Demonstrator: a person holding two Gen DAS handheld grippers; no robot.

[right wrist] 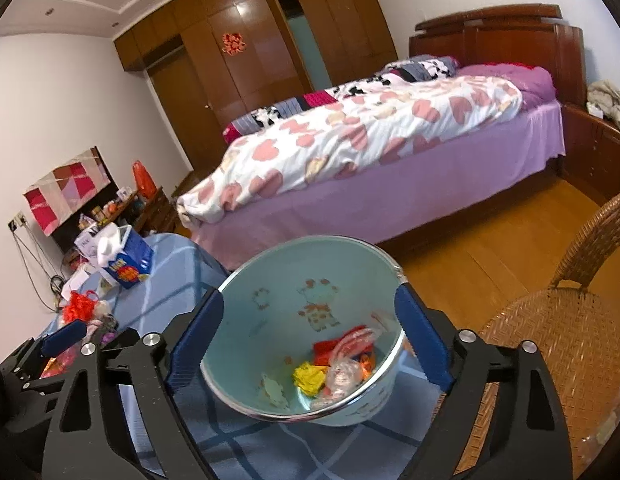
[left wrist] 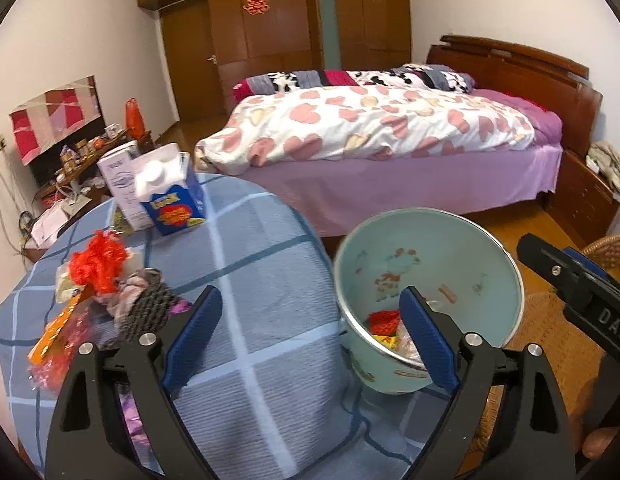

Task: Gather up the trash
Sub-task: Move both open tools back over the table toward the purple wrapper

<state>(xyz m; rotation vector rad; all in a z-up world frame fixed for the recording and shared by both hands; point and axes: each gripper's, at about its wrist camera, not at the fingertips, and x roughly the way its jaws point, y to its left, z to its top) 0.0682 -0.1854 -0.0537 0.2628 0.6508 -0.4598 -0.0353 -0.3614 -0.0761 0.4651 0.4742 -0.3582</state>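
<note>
A pale green bin (left wrist: 430, 264) with cartoon prints stands at the right edge of the table; it also shows in the right wrist view (right wrist: 293, 280). Red, yellow and clear wrappers (right wrist: 338, 364) lie inside it. My left gripper (left wrist: 310, 336) is open and empty above the blue checked tablecloth (left wrist: 261, 264), its right finger over the bin's rim. My right gripper (right wrist: 310, 340) is open and empty, its fingers either side of the bin. A trash pile lies at the table's left: a red ribbon bow (left wrist: 97, 264), an orange wrapper (left wrist: 57, 328), crumpled dark cloth (left wrist: 145, 304).
A blue juice carton (left wrist: 173, 196) and a white box (left wrist: 119, 180) stand at the table's far side. A bed (left wrist: 390, 152) lies behind, a wicker chair (right wrist: 558, 320) to the right, a cluttered TV stand (left wrist: 77, 168) at the left wall.
</note>
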